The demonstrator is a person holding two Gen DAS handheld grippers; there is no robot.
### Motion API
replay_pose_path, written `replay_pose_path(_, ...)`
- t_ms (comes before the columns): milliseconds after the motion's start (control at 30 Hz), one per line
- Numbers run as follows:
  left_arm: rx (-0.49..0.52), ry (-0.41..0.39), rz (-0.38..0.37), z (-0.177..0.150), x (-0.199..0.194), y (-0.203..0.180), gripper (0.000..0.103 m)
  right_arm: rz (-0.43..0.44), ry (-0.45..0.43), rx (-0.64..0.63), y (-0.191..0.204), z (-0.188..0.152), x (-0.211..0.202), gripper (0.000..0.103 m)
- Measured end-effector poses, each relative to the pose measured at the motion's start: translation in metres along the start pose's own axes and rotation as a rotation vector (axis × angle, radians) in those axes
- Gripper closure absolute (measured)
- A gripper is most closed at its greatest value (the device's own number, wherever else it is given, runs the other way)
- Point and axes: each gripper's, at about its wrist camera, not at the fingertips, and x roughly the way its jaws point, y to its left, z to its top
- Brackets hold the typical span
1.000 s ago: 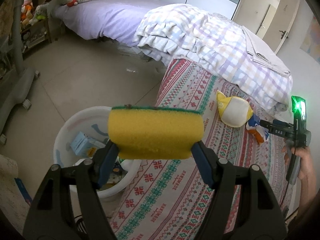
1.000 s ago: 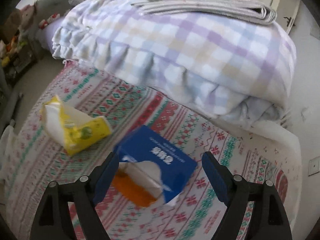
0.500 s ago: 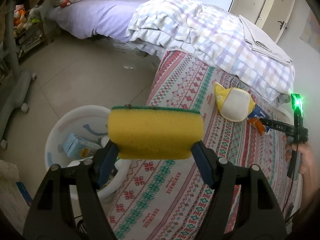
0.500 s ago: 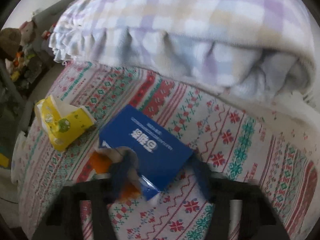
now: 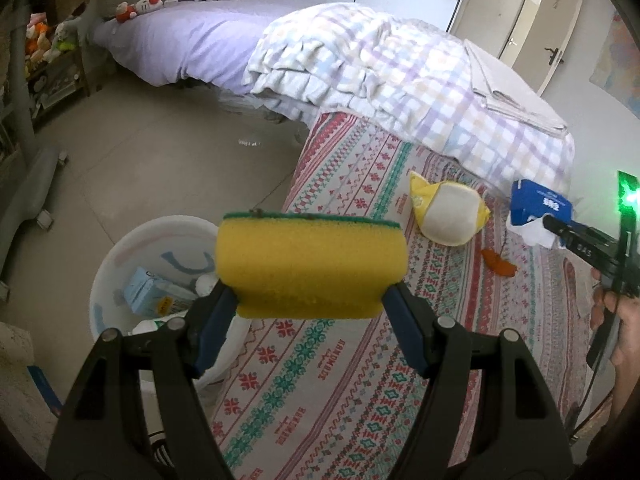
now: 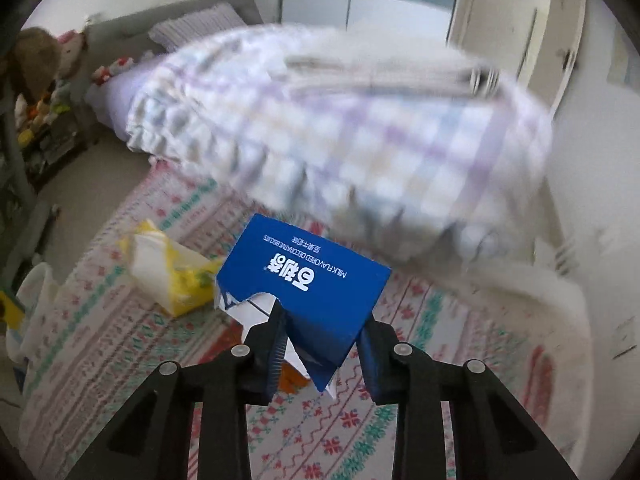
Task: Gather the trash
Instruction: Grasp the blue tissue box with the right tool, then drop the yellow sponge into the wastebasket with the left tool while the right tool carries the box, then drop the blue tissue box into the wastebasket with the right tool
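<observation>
My left gripper [image 5: 310, 300] is shut on a yellow sponge [image 5: 310, 268] with a green top, held above the bed's edge next to a white bucket [image 5: 116, 264] with trash in it. My right gripper [image 6: 324, 344] is shut on a torn blue biscuit box [image 6: 308, 284] and holds it lifted off the patterned bedsheet [image 6: 360, 440]; the box also shows in the left wrist view [image 5: 538, 204]. A yellow tissue pack [image 5: 448, 214] lies on the sheet, seen too in the right wrist view [image 6: 168, 276]. An orange scrap [image 5: 498, 266] lies near it.
A folded checked quilt [image 5: 400, 80] lies at the far end of the bed. Bare floor [image 5: 160, 152] stretches left of the bed, with a purple bed [image 5: 192, 40] beyond. A grey chair base [image 5: 28, 196] stands at the far left.
My right gripper closed on the blue box and lifted it off the sheet, leaving the orange scrap behind. My left gripper with the sponge shifted slightly.
</observation>
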Motion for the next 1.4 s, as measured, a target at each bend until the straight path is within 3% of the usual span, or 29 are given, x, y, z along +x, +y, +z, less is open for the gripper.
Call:
replay_pose_path(67, -0.003, -0.009, -0.006, 0.000, -0.005, 0.003, 0.030, -0.013, -0.023, -0.005, 0.005, 0.001, -0.016, 0.071)
replay_pose_path(133, -0.008, -0.015, -0.011, -0.001, -0.010, 0.006, 0.030, -0.112, -0.050, -0.017, 0.014, 0.004, -0.029, 0.071)
replay_pose_path(167, -0.012, -0.017, -0.014, -0.001, -0.012, 0.008, 0.030, -0.109, -0.061, -0.007, 0.013, 0.004, -0.036, 0.071)
replay_pose_path(367, -0.006, -0.026, -0.005, -0.004, -0.020, 0.019, 0.030, 0.045, -0.070, 0.018, 0.036, -0.004, -0.067, 0.071)
replay_pose_path(633, -0.022, -0.015, 0.039, -0.010, -0.024, 0.047, 0.030, 0.126, -0.052, -0.057, 0.099, -0.020, -0.084, 0.071)
replay_pose_path(1033, -0.076, 0.017, 0.098, -0.015, -0.016, 0.096, 0.030, 0.235, -0.026, -0.126, 0.173, -0.019, -0.070, 0.071)
replay_pose_path(1167, -0.092, 0.038, 0.068, -0.013, -0.007, 0.109, 0.024, 0.311, -0.006, -0.114, 0.192, -0.018, -0.061, 0.071)
replay_pose_path(1300, -0.154, 0.049, 0.098, -0.015, -0.006, 0.123, 0.017, 0.373, 0.007, -0.116, 0.212, -0.015, -0.054, 0.070)
replay_pose_path(1400, -0.138, 0.074, 0.136, -0.019, -0.006, 0.128, 0.014, 0.405, 0.011, -0.130, 0.231, -0.012, -0.050, 0.070)
